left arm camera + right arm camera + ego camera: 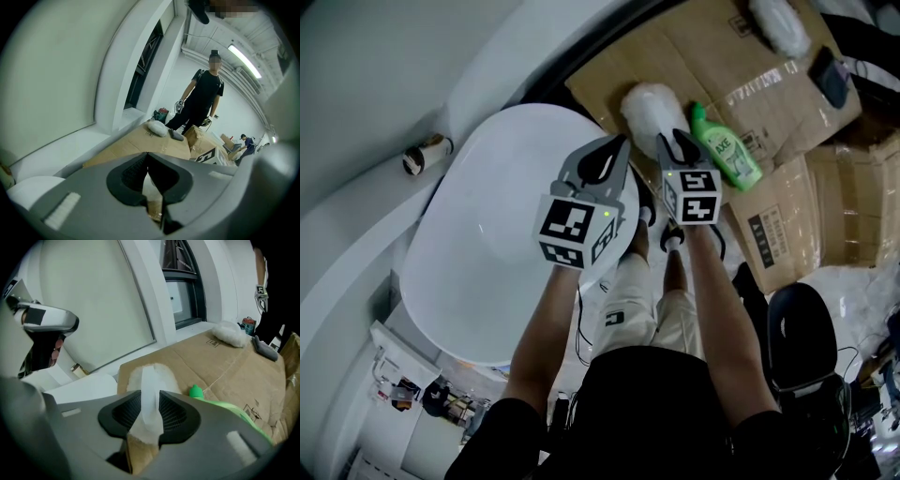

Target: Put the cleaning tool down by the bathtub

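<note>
The cleaning tool (651, 108) is a fluffy white pad with a white strap. It hangs just over flattened cardboard (712, 56), right of the white oval bathtub (478, 197). My right gripper (668, 142) is shut on the tool; in the right gripper view its strap (151, 380) runs up between the jaws of this gripper (150, 401). My left gripper (612, 148) hovers over the tub's right rim, shut, with nothing in it. In the left gripper view the left gripper (148, 157) has its jaws meeting at the tips.
A green bottle (727, 148) lies on the cardboard right of the tool. A second fluffy pad (780, 26) and a dark object (828, 77) lie farther off. A small roll (425, 155) sits on the ledge behind the tub. A person (204, 98) stands beyond the cardboard. A black stool (802, 337) is at my right.
</note>
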`<state>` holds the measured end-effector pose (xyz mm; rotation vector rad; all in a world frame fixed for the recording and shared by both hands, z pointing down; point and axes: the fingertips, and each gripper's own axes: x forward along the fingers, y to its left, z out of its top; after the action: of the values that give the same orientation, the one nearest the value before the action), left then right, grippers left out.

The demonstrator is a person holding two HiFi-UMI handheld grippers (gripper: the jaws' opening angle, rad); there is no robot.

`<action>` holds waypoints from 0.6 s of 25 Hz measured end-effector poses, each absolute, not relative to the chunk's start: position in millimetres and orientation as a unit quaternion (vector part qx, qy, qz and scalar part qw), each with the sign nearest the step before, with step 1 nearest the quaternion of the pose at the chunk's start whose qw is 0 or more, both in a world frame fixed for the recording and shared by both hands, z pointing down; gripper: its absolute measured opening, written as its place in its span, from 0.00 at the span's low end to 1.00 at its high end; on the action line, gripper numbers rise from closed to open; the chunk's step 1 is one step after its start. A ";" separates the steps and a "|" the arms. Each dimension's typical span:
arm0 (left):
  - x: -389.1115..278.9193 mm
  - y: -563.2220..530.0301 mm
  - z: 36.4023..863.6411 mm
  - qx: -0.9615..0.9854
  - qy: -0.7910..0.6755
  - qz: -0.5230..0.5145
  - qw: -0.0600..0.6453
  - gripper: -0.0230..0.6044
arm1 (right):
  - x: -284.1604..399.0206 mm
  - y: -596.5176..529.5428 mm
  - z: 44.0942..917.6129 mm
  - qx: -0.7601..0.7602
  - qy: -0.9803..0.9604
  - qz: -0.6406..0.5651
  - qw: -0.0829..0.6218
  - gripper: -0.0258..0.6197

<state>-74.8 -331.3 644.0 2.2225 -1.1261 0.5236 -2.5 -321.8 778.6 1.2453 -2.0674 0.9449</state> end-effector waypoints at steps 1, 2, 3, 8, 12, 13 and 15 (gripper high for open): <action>-74.5 -330.7 643.3 0.834 -0.424 0.196 0.293 0.03 | -2.3 -321.8 777.2 0.462 -0.769 0.349 0.271 0.19; -74.2 -330.0 642.8 0.834 -0.424 0.196 0.293 0.03 | -2.5 -321.7 775.4 0.461 -0.770 0.347 0.271 0.19; -73.9 -329.1 642.1 0.834 -0.425 0.196 0.293 0.03 | -2.9 -321.6 773.2 0.460 -0.772 0.343 0.272 0.19; -71.1 -322.9 638.5 0.834 -0.427 0.198 0.289 0.03 | -4.2 -319.3 758.0 0.455 -0.783 0.325 0.271 0.19; -68.6 -313.3 638.2 0.831 -0.430 0.202 0.290 0.03 | -0.5 -313.4 745.0 0.454 -0.787 0.318 0.269 0.19; -67.9 -310.6 637.7 0.829 -0.432 0.202 0.291 0.03 | 1.1 -311.4 741.4 0.454 -0.788 0.317 0.269 0.19; -66.1 -305.4 635.9 0.828 -0.434 0.202 0.292 0.03 | 4.9 -307.4 735.1 0.453 -0.790 0.313 0.271 0.19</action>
<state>-66.1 -305.4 635.9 2.2059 -1.1565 0.5391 4.9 -307.4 735.1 1.2194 -2.1269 0.8421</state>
